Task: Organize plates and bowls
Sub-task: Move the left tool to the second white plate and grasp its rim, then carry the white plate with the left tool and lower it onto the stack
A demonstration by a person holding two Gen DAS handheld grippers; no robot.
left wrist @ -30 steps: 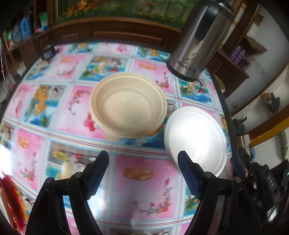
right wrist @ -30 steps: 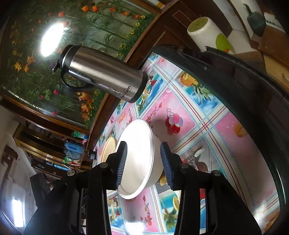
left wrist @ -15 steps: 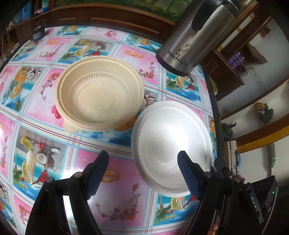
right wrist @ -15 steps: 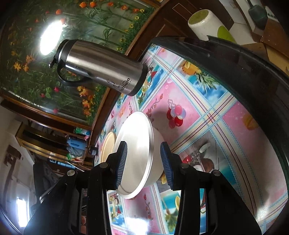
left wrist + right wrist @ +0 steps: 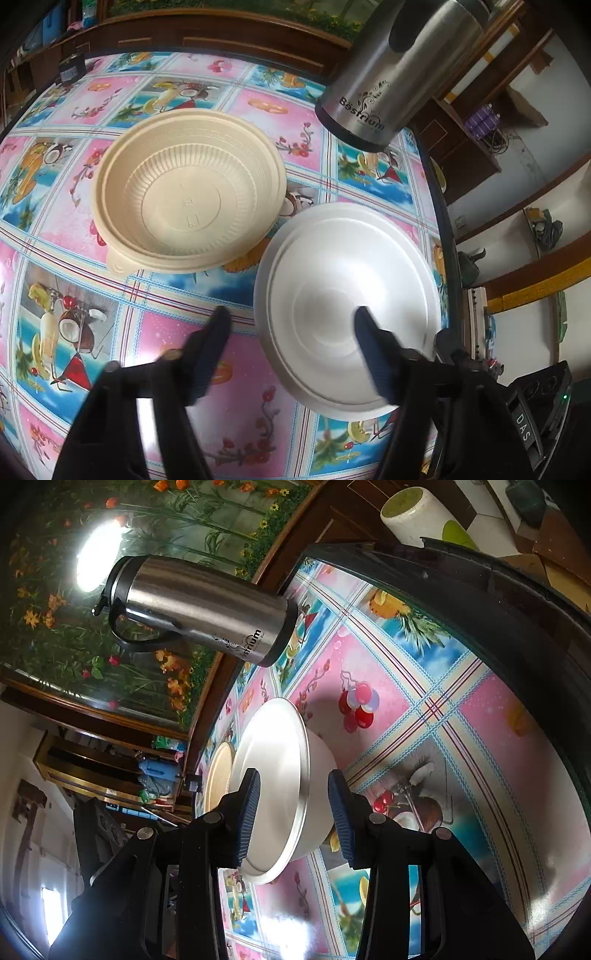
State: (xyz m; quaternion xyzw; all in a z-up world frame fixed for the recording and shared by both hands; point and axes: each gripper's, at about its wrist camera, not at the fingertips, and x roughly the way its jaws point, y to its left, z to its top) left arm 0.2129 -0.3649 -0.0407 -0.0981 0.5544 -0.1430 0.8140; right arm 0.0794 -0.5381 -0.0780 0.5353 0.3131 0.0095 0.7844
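Note:
A white foam bowl (image 5: 343, 288) sits on the patterned table beside a beige ribbed plastic bowl (image 5: 184, 192). My left gripper (image 5: 291, 332) hangs over the white bowl's left rim. One finger is inside the bowl and the other outside it over the cloth. Its jaws are closing and blurred, with the rim between them and the pads apart from it. In the right wrist view my right gripper (image 5: 295, 808) straddles the white bowl's (image 5: 277, 746) near wall, one pad inside and one outside, closed on it. The beige bowl (image 5: 219, 771) shows just behind.
A tall steel thermos jug (image 5: 391, 74) stands at the table's far right, close behind the white bowl. It appears again as the jug (image 5: 207, 609) in the right wrist view. The table's dark rim (image 5: 498, 602) runs near the bowl. A white cylinder (image 5: 413, 513) stands beyond it.
The left gripper has come lower and over to the white bowl, and its jaws have narrowed around the bowl's rim. The right gripper has kept its place on the bowl.

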